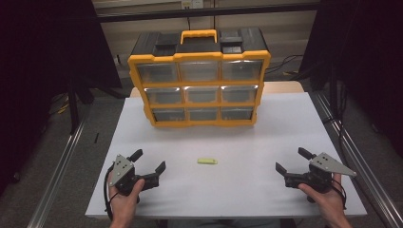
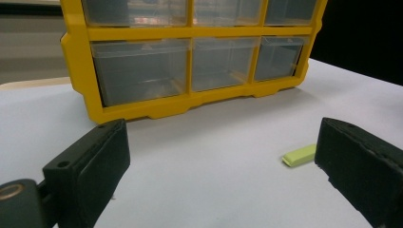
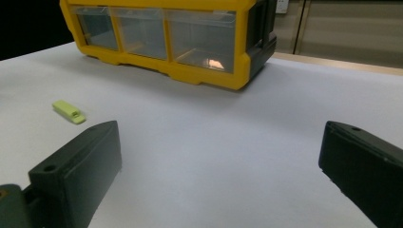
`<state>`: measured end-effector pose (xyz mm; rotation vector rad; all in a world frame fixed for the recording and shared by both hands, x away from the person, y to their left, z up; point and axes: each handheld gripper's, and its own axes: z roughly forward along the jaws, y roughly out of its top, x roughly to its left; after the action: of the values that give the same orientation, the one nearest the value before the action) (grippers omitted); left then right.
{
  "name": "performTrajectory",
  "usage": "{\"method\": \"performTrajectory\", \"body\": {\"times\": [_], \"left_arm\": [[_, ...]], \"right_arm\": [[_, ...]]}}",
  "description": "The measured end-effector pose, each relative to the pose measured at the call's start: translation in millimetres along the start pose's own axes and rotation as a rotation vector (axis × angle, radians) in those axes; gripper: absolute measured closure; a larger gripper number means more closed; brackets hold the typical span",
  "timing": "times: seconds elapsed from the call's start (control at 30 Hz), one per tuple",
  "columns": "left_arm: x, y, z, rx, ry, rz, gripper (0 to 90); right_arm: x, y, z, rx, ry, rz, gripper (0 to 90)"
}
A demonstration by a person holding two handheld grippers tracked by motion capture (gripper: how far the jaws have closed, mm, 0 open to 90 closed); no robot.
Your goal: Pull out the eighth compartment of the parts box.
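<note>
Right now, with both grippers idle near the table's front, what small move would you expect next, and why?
Probably the left gripper edging toward the small green piece. It lies alone on the white table between both grippers, slightly nearer the left. Both are open and hold nothing; the right gripper could equally go. The drawer cabinet has every drawer shut.

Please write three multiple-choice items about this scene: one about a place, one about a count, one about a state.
1. Where does the small green piece lie?
A. in a drawer
B. on the table between both grippers
C. on top of the organizer

2. How many clear drawers does the yellow organizer show in front?
A. four
B. six
C. nine

3. How do the left gripper and right gripper stand?
A. both open, holding nothing
B. both shut
C. one grips the piece

Answers: B, it rests on the white table; C, three rows of three; A, jaws spread apart.
</note>
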<state>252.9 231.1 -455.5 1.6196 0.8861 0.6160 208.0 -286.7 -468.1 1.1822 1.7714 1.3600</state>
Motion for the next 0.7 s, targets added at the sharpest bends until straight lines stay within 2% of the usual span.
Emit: {"method": "performTrajectory", "body": {"times": [0.2,0.57,0.7], "left_arm": [[0.2,0.0,0.8,0.000,0.000,0.000,4.5],[-0.2,0.1,0.7,0.003,0.000,0.005,4.5],[0.1,0.0,0.8,0.002,0.004,0.003,4.5]], "right_arm": [[3.8,0.4,3.5,0.026,0.028,-0.027,0.0],[14.8,0.8,10.8,0.024,0.085,-0.057,0.1],[20.6,1.3,17.1,0.040,0.100,-0.099,0.0]]}}
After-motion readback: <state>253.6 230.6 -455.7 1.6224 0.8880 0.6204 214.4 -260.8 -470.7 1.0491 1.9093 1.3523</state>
